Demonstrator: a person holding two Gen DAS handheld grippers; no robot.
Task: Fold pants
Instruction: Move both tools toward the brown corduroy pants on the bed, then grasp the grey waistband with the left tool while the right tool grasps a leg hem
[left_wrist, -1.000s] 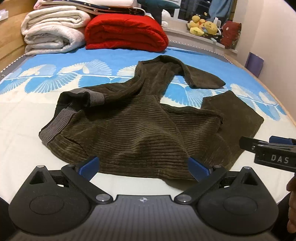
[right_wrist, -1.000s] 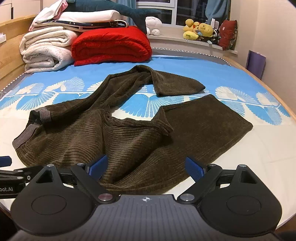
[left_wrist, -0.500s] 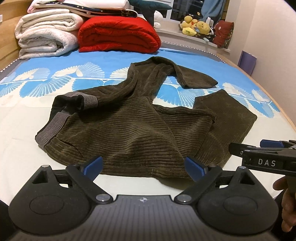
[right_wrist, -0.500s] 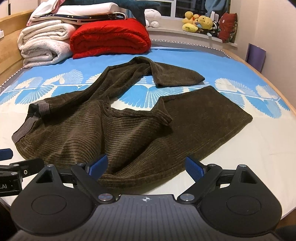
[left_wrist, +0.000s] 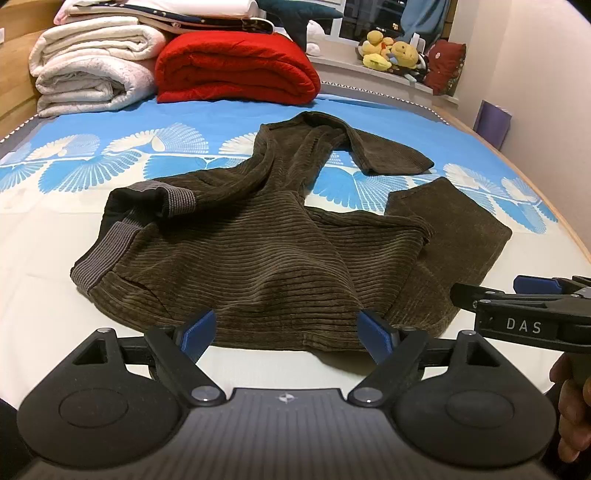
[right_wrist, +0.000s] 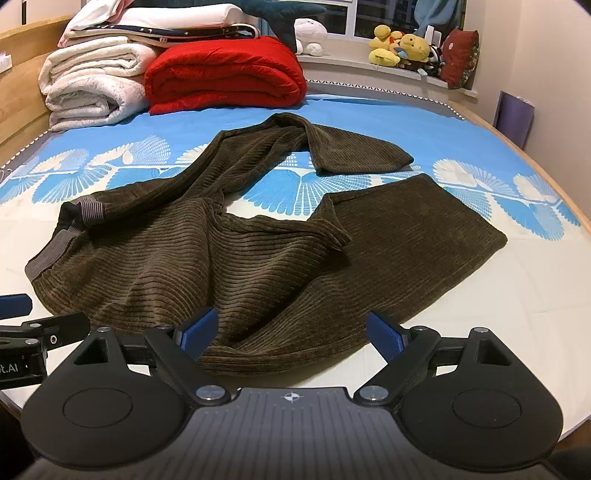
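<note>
Dark brown corduroy pants (left_wrist: 266, 251) lie crumpled on the bed, grey waistband (left_wrist: 99, 258) at the left, one leg running to the back and bent over, the other leg flat at the right (right_wrist: 413, 236). My left gripper (left_wrist: 286, 332) is open and empty, just short of the pants' near edge. My right gripper (right_wrist: 291, 330) is open and empty, at the near edge of the pants (right_wrist: 221, 266). The right gripper also shows from the side in the left wrist view (left_wrist: 517, 306); the left one shows at the left edge of the right wrist view (right_wrist: 29, 332).
The bed (left_wrist: 55, 236) has a blue and white fan-patterned sheet. Folded white blankets (left_wrist: 92, 74) and a red quilt (left_wrist: 236, 66) are stacked at the head. Plush toys (left_wrist: 395, 55) sit on the window sill. The wall stands along the right.
Both grippers have drawn back slightly from the pants and risen a little. The pants have not moved. Both jaws stay open.
</note>
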